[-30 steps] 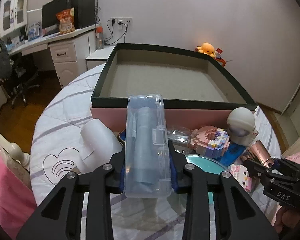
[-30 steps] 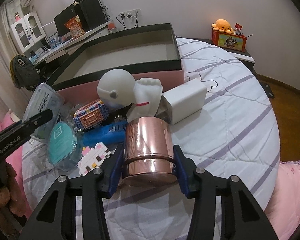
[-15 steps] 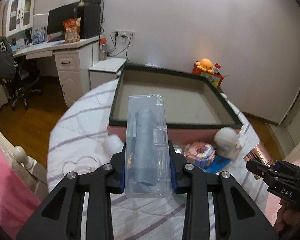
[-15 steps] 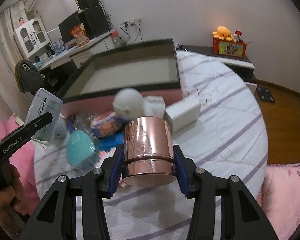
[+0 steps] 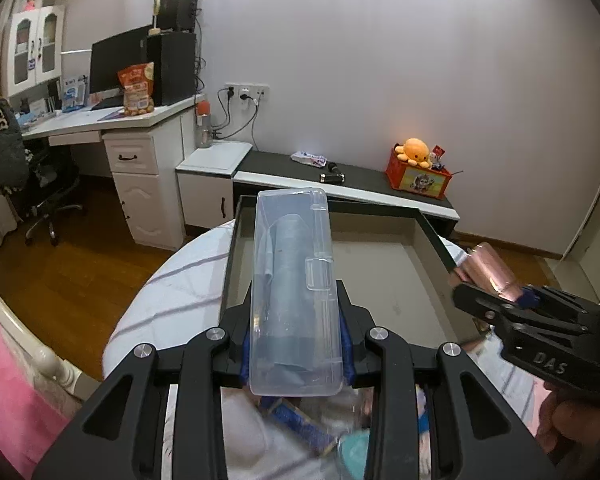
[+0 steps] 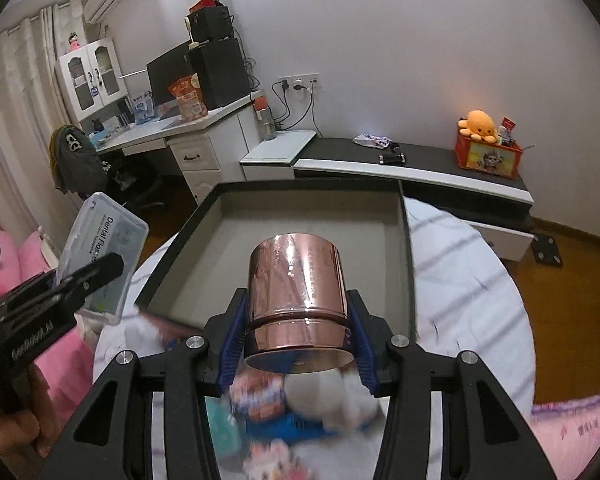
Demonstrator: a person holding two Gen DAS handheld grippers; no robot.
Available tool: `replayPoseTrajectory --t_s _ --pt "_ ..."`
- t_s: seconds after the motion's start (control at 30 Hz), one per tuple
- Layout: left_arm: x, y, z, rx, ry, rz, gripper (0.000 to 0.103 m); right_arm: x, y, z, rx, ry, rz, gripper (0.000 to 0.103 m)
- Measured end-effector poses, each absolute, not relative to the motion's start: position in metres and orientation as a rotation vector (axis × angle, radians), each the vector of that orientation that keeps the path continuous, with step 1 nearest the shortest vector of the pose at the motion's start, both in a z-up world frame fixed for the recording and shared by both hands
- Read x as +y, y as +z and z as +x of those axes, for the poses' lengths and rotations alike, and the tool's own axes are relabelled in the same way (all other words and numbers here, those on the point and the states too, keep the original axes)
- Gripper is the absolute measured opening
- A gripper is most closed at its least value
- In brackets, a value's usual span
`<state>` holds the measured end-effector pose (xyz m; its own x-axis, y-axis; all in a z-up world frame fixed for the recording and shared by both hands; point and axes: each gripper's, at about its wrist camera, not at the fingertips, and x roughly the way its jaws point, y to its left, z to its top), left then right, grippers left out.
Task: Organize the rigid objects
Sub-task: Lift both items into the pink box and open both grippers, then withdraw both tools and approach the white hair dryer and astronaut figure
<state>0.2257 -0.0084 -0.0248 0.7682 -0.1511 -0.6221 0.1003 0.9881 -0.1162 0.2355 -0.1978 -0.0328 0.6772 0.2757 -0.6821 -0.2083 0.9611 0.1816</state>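
My left gripper (image 5: 294, 342) is shut on a clear plastic floss case (image 5: 294, 288) and holds it in the air over the near edge of the open black-rimmed box (image 5: 388, 276). The case also shows in the right wrist view (image 6: 102, 256). My right gripper (image 6: 298, 338) is shut on a shiny copper cup (image 6: 298, 300), held above the box (image 6: 312, 220); the cup shows at the right of the left wrist view (image 5: 488, 270). The box interior is bare.
Below the grippers, blurred small items lie on the striped round table (image 6: 468, 280): block toys (image 6: 262, 400), a blue object (image 6: 296, 426), a teal lid (image 5: 356, 452). A low cabinet (image 6: 420, 168) and desk (image 5: 100, 128) stand behind.
Both grippers have risen and moved forward with their loads, from beside the pile of items to above the box. The pile now lies under the fingers.
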Motion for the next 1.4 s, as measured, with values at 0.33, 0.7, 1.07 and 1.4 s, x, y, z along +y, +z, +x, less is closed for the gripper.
replayPoseTrajectory --t_s 0.33,0.7,1.07,1.4 --pt "-0.032 -0.075 0.295 0.803 -0.147 -0.052 0.033 -0.191 -0.09 0.31 0.914 0.238 0.084 0.049" --pt "-0.038 -0.08 0.294 0.815 -0.08 0.003 0.075 -0.198 -0.091 0.312 0.926 0.216 0.065 0.083" --pt "-0.009 0.0 0.207 0.577 -0.006 -0.039 0.103 -0.222 -0.035 0.255 0.781 0.18 0.131 0.103" --pt "0.009 0.032 0.109 0.456 0.157 -0.011 0.103 -0.246 0.007 0.167 0.656 0.192 0.178 0.103"
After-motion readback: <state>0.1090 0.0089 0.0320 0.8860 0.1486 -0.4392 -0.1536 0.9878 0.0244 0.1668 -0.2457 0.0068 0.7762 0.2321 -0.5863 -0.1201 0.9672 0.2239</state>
